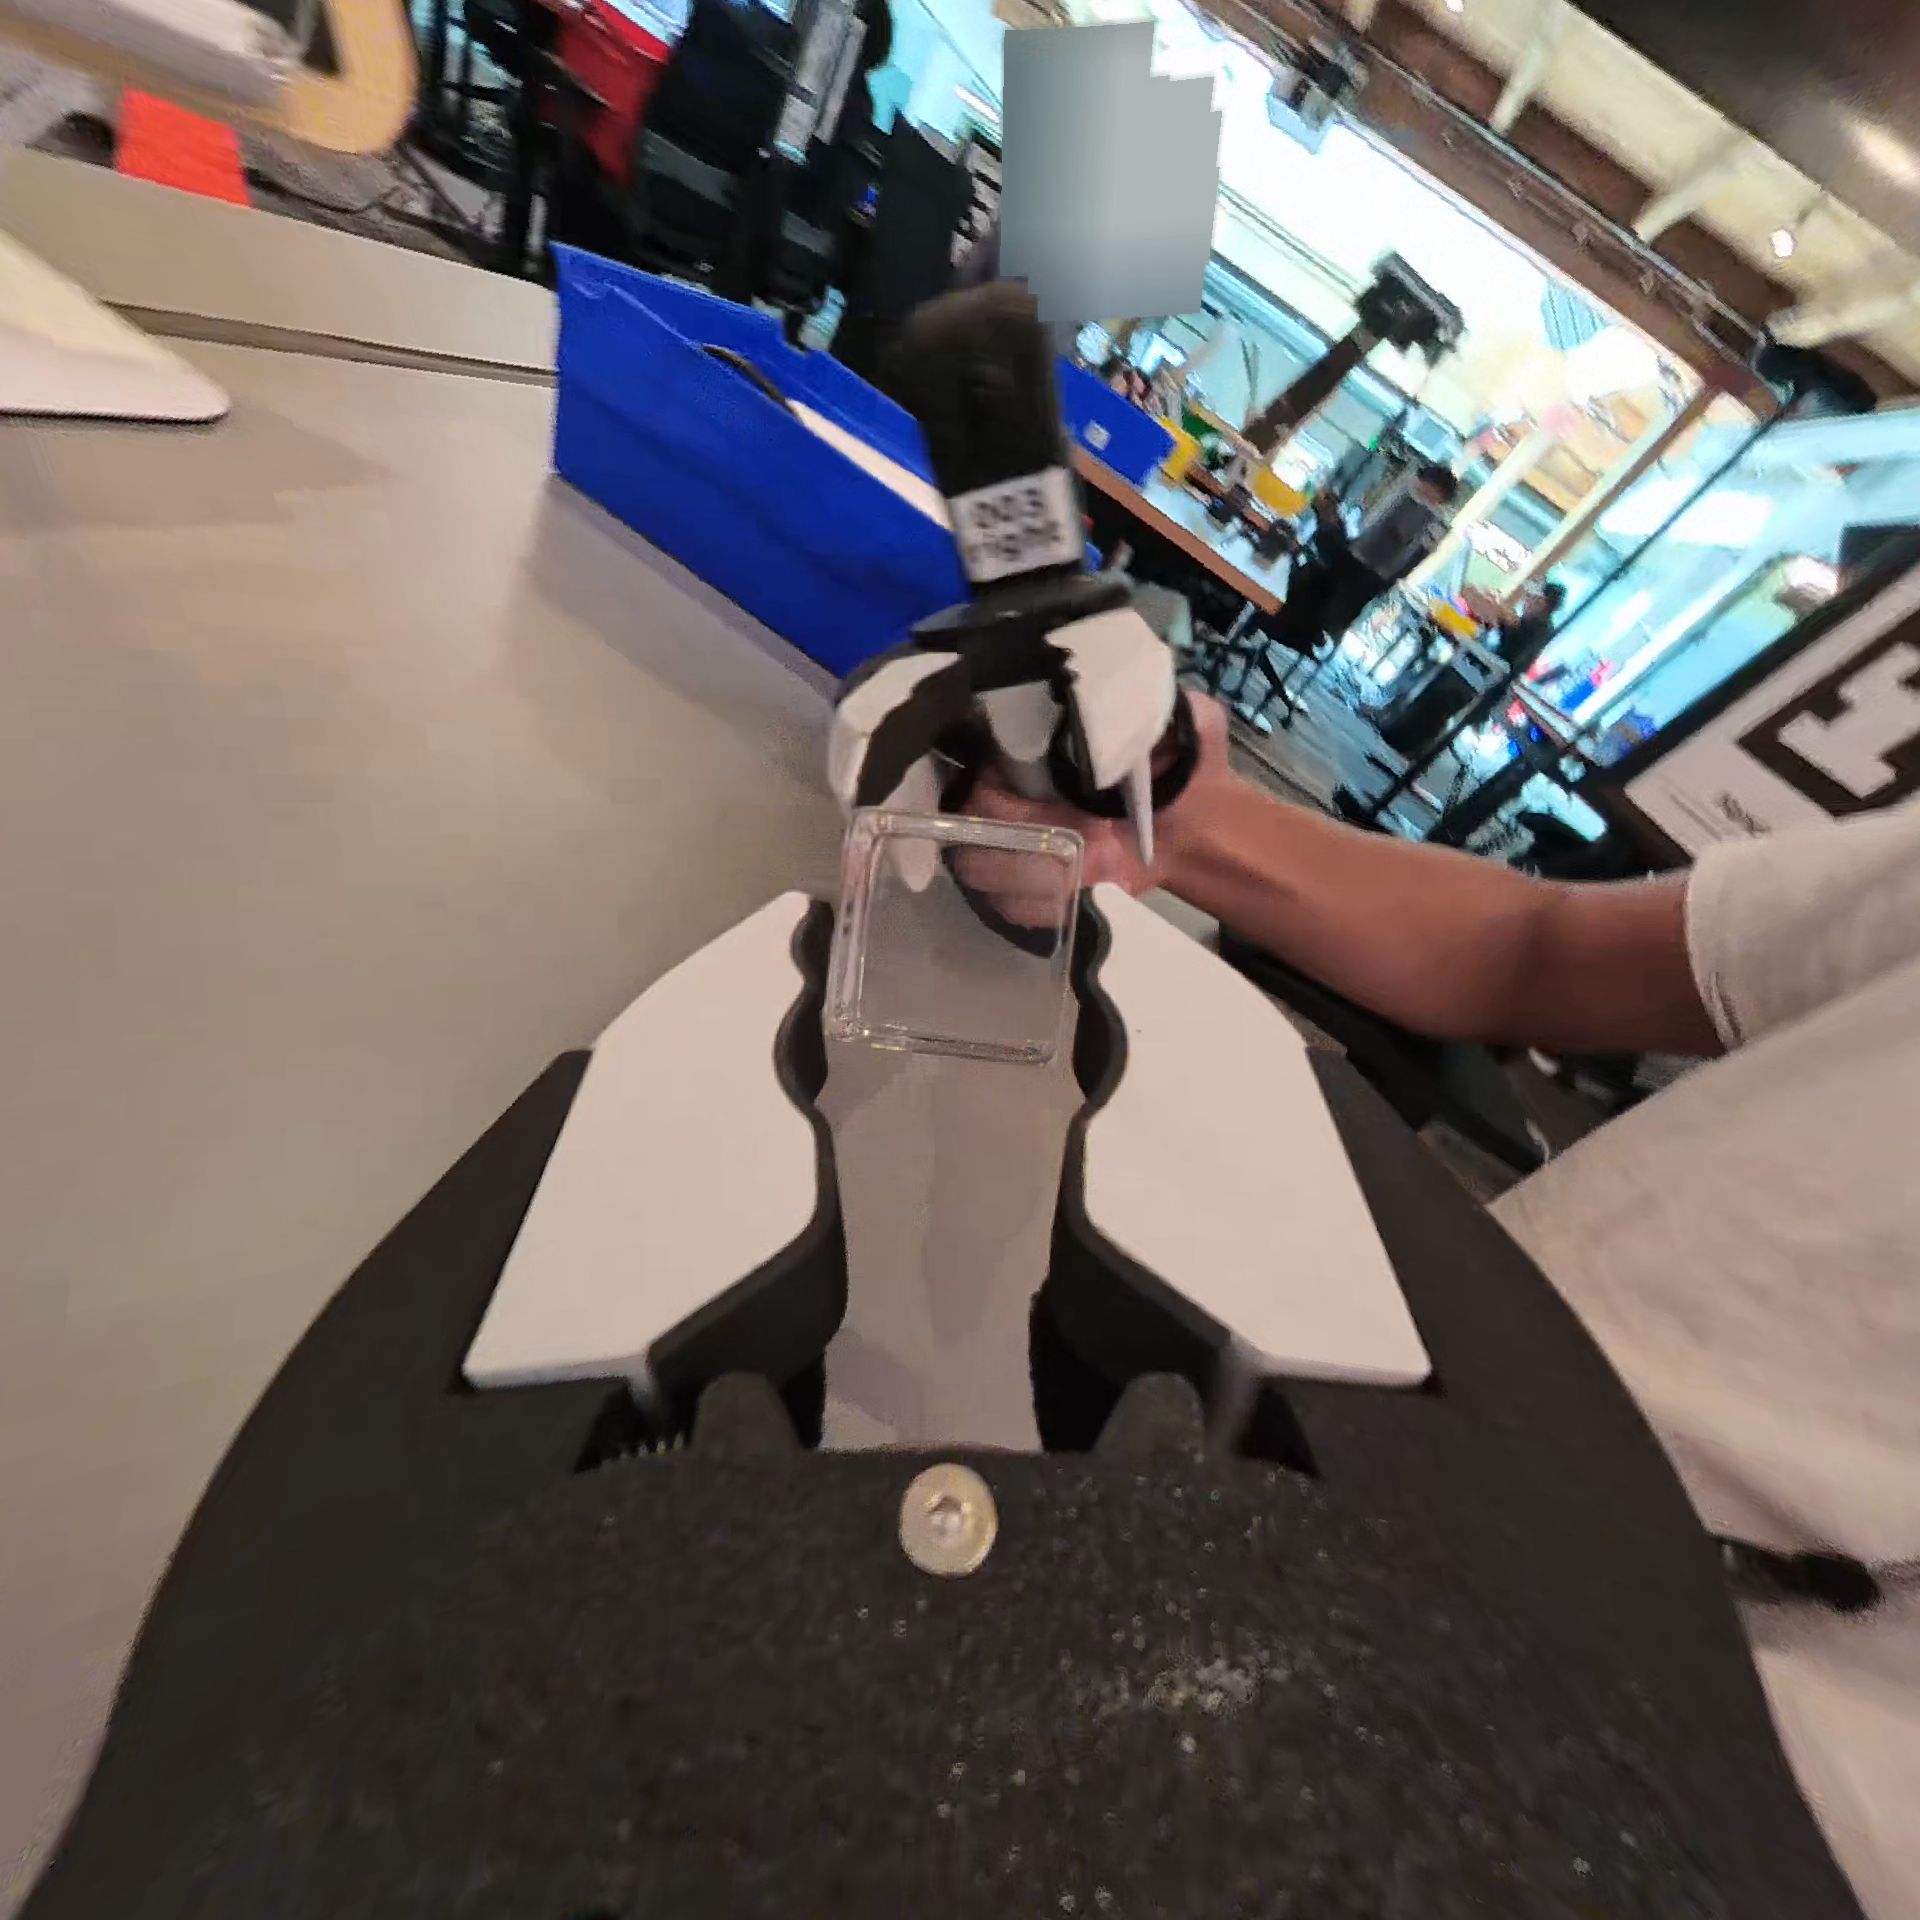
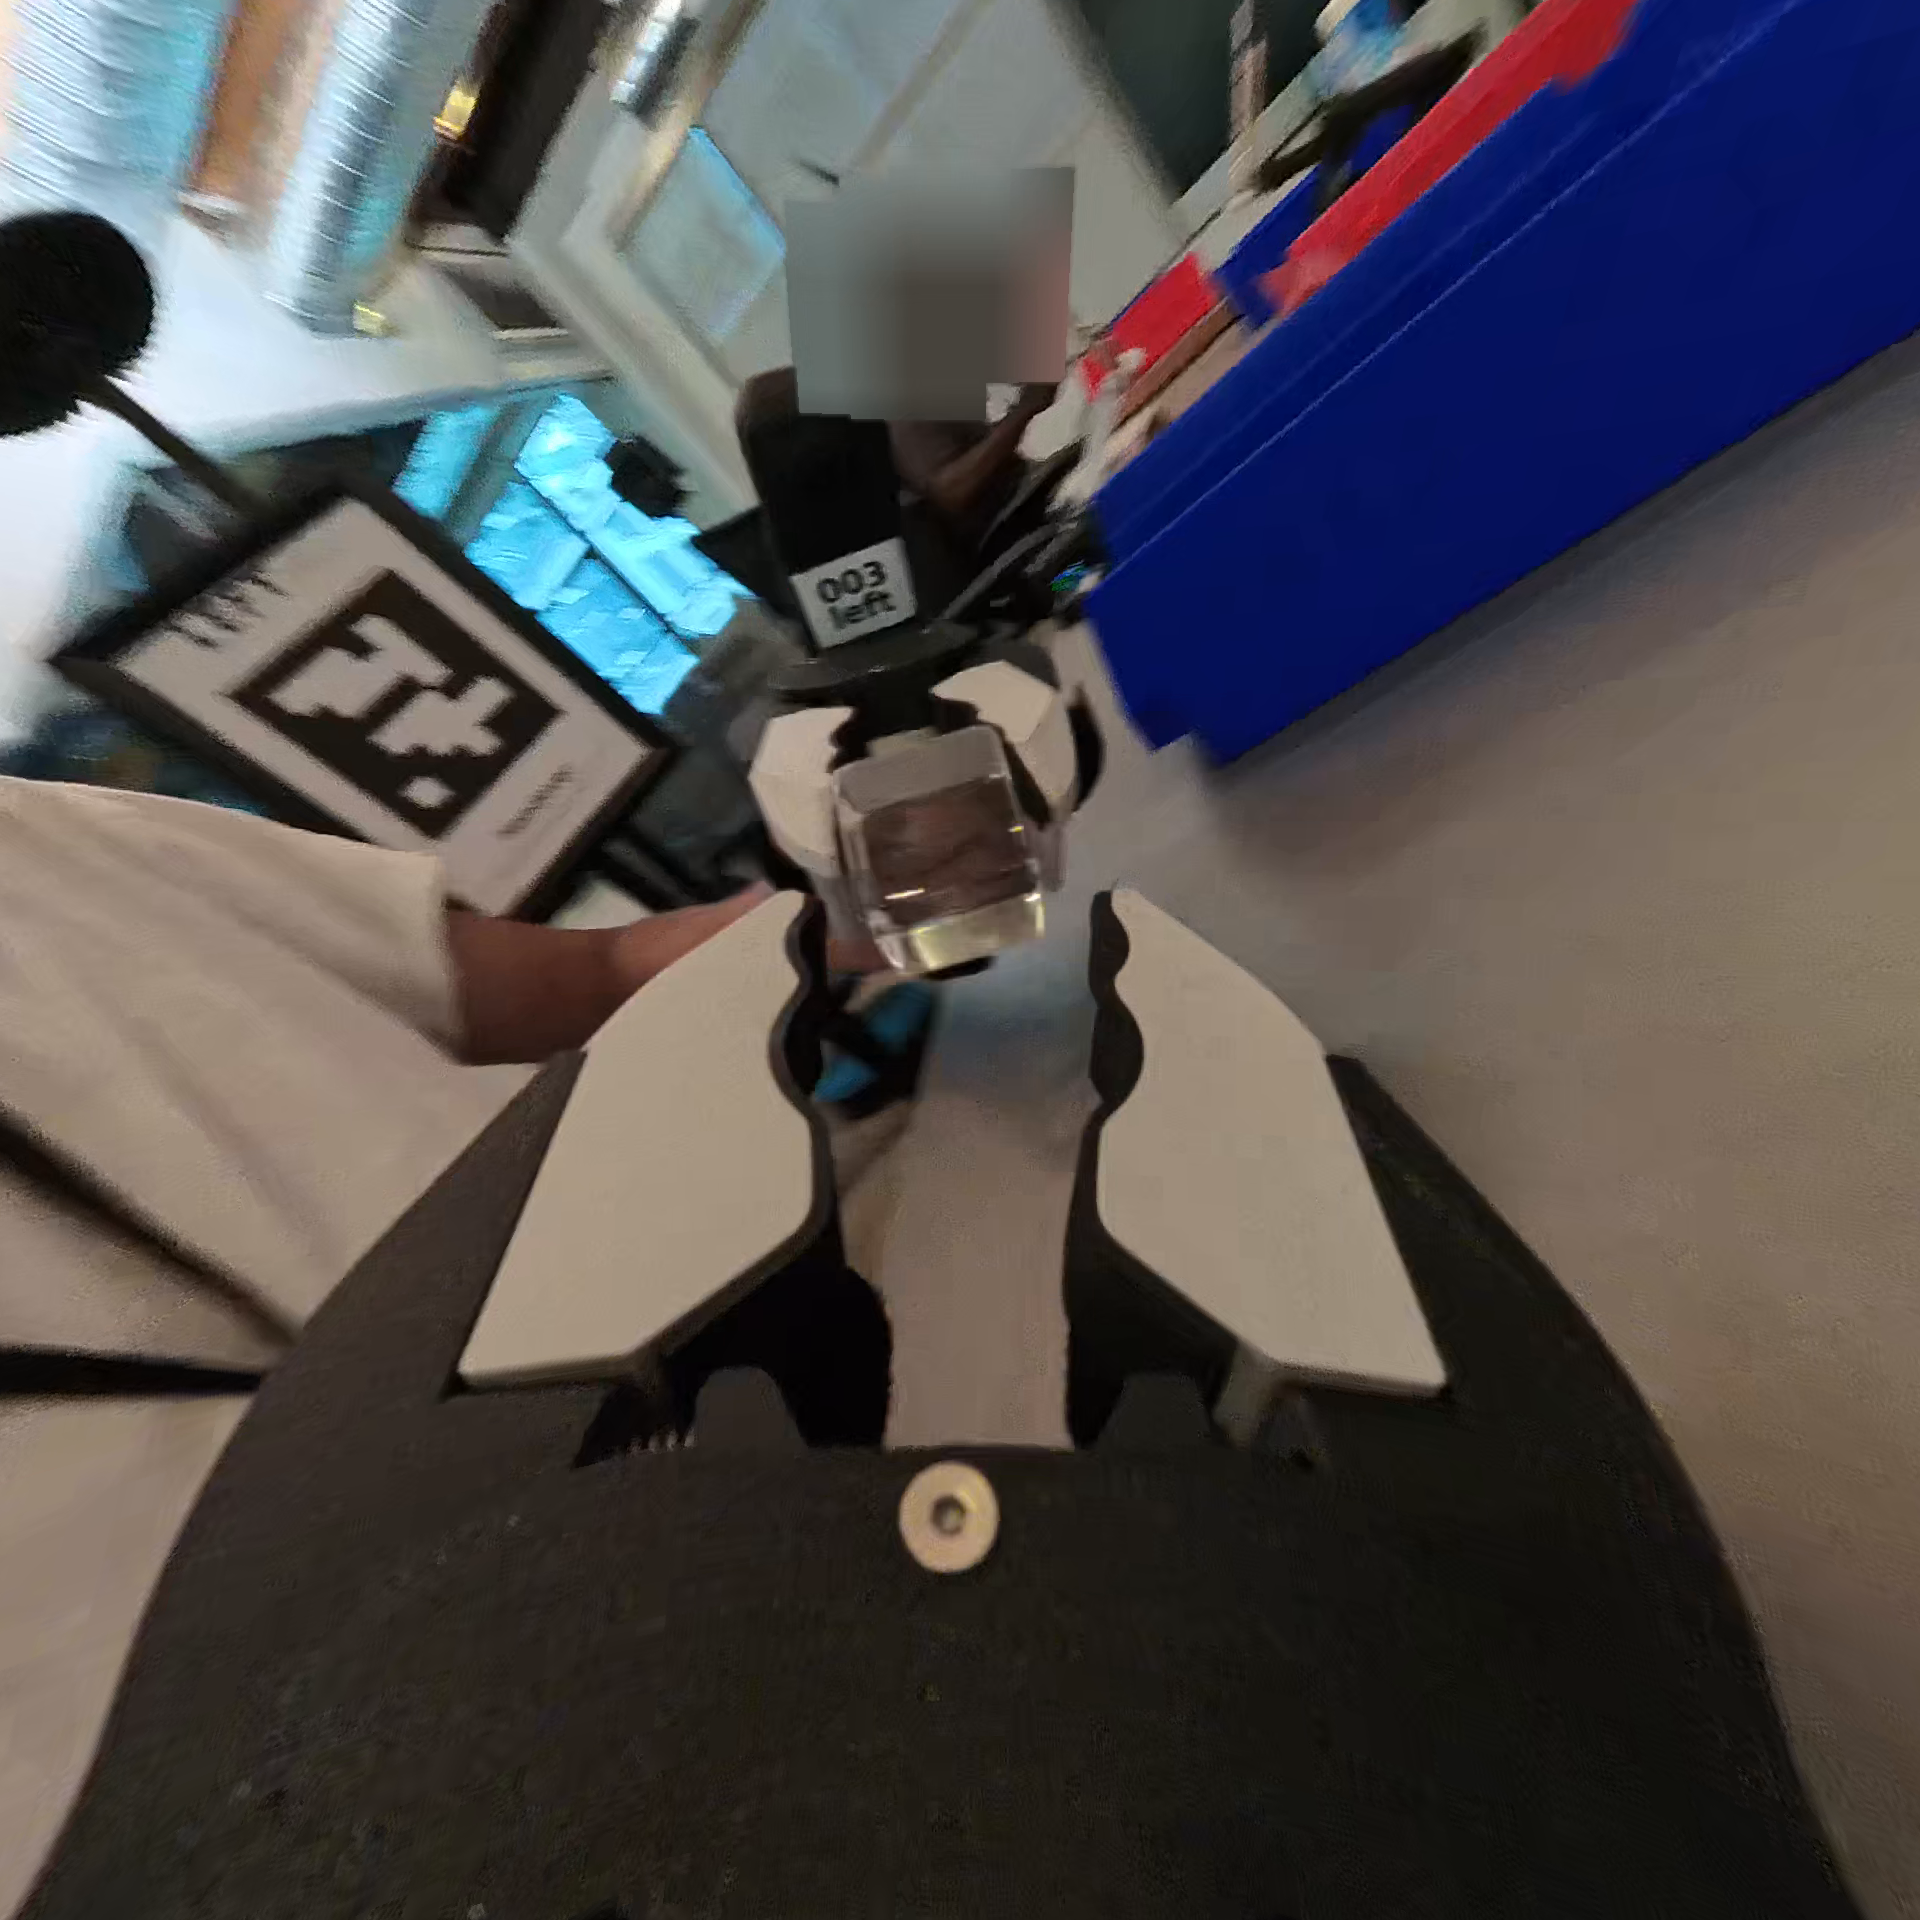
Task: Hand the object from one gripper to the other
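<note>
Left claw [image 1: 951, 971] gripped clear cube [image 1: 954, 940]; right claw [image 2: 951, 935] gaped open just short of it. Handover not yet made.

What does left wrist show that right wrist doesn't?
Only left wrist: the clear cube clamped between the left claw fingers, seen from behind; the right claw facing it, with the hand holding it; a white slab at far left on the table.

Only right wrist: the right claw with its jaws apart and nothing between them, cube just beyond its tips; a framed black-and-white marker; a black fuzzy ball.

Both: cube, both claws, grey table, blue bin.
</note>
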